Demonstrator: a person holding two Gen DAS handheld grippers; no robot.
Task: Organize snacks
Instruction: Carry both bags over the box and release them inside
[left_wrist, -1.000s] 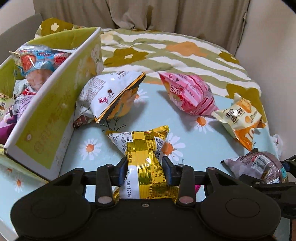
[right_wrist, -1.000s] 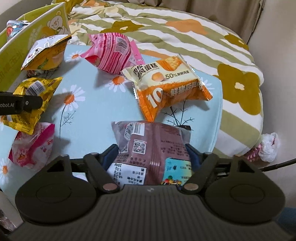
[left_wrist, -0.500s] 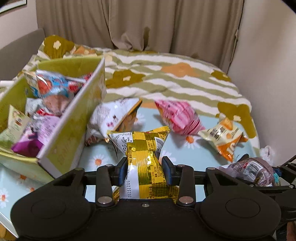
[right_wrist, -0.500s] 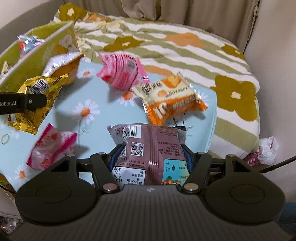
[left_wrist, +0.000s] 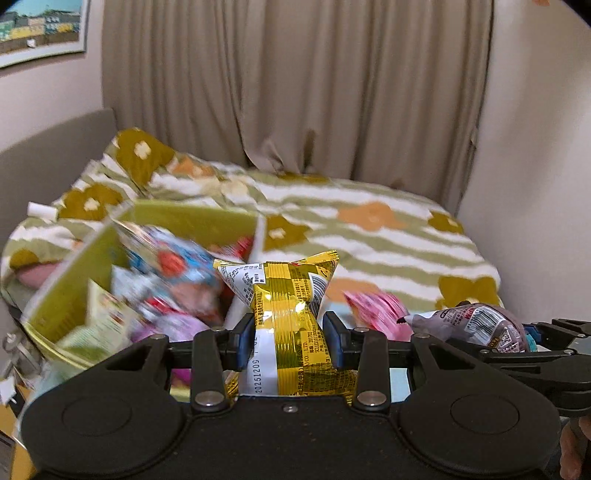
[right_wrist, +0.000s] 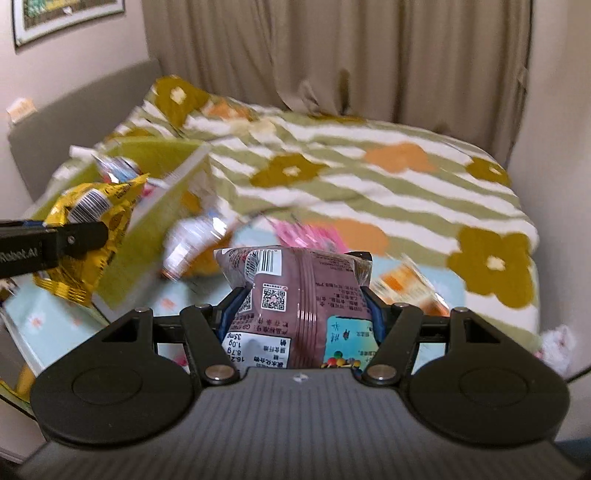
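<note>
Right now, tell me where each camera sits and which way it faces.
Left wrist: on the left gripper, facing forward and slightly down over the green box toward bed and curtain; its fingers clamp the yellow packet.
Right wrist: on the right gripper, facing likewise; its fingers clamp the brown packet.
Shared: both packets, the green box, the pink packet, and each view catches the other gripper.

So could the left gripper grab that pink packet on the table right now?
Probably not as things stand. The left gripper is already shut on the yellow packet, so its jaws are full. The pink packet lies uncovered on the table beyond it; it would need to drop the yellow one first.
</note>
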